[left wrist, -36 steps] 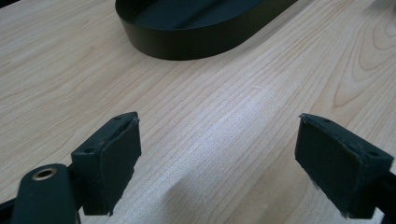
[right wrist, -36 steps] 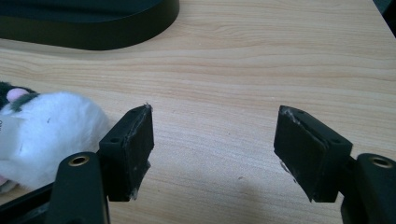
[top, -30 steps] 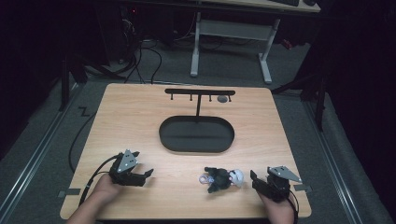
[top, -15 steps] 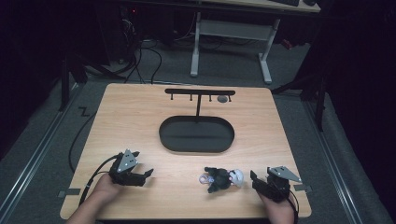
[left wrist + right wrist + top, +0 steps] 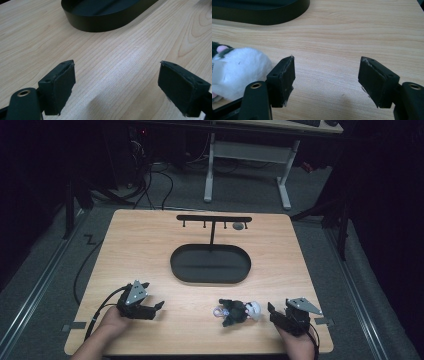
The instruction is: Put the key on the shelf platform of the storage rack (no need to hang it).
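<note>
Two grippers rest open on the table, nothing between jaws. Plush toy, black and white, lies just left of the right gripper, near the front edge; left gripper well apart. Risk: soft fur slips or only a tuft gets pinched; the toy may then drop short of the black oval tray.

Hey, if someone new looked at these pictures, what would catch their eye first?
Probably the small black-and-white plush toy lying on the near part of the wooden table, just left of the open right gripper. Next, the black oval tray at the table's middle, with a T-shaped hook rack standing behind it.
</note>
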Action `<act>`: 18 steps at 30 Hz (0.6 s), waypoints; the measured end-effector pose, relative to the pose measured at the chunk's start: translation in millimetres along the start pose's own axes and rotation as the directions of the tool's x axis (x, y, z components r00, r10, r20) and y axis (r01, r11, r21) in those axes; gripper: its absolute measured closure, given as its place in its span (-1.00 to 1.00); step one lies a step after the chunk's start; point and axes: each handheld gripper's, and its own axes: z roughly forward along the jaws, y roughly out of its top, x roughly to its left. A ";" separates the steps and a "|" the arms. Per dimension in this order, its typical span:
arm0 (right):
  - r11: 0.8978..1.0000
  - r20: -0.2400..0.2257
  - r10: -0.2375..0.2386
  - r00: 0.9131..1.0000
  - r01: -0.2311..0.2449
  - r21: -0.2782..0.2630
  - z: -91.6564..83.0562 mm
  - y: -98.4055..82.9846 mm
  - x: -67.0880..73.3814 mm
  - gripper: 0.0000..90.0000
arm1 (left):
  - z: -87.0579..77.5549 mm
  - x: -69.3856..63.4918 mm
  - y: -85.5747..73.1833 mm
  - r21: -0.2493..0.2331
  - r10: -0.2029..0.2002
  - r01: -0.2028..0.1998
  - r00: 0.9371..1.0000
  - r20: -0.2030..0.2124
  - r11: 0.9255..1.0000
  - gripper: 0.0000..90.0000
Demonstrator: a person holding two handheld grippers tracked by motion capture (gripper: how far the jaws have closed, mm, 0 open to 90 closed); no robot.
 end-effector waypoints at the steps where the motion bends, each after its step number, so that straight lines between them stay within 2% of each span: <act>1: 1.000 0.001 0.001 1.000 -0.001 -0.001 -0.5 -0.1 0.2 -0.33 | 0.0 0.1 0.0 0.000 -0.001 0.001 1.000 0.000 1.000 -0.66; 6: 1.000 -0.002 0.001 1.000 -0.001 -0.009 -2.5 0.2 0.1 -0.27 | 0.2 0.3 0.2 0.000 -0.003 0.003 1.000 0.000 1.000 -0.66; 8: 1.000 -0.008 0.004 1.000 -0.004 -0.013 -3.9 0.2 0.3 -0.21 | 0.2 0.3 0.2 0.000 -0.003 0.003 1.000 0.001 1.000 -0.66; 11: 1.000 -0.023 0.006 1.000 -0.006 -0.025 -8.2 1.6 1.5 0.00 | 0.2 0.2 0.1 0.000 -0.002 0.002 1.000 0.001 1.000 -0.66; 13: 0.999 -0.057 -0.001 0.998 -0.002 -0.053 -17.4 4.6 7.4 0.25 | 0.2 0.4 0.1 0.000 -0.003 0.003 1.000 0.002 1.000 -0.66; 15: 0.998 -0.068 -0.002 0.998 -0.002 -0.062 -19.5 5.4 9.3 0.29 | 0.2 0.4 0.1 0.001 -0.003 0.003 1.000 0.002 1.000 -0.66; 18: 0.996 -0.120 0.001 0.993 -0.011 -0.085 -25.1 8.6 17.2 0.42 | 0.1 0.2 0.1 0.001 -0.001 0.001 1.000 0.002 1.000 -0.66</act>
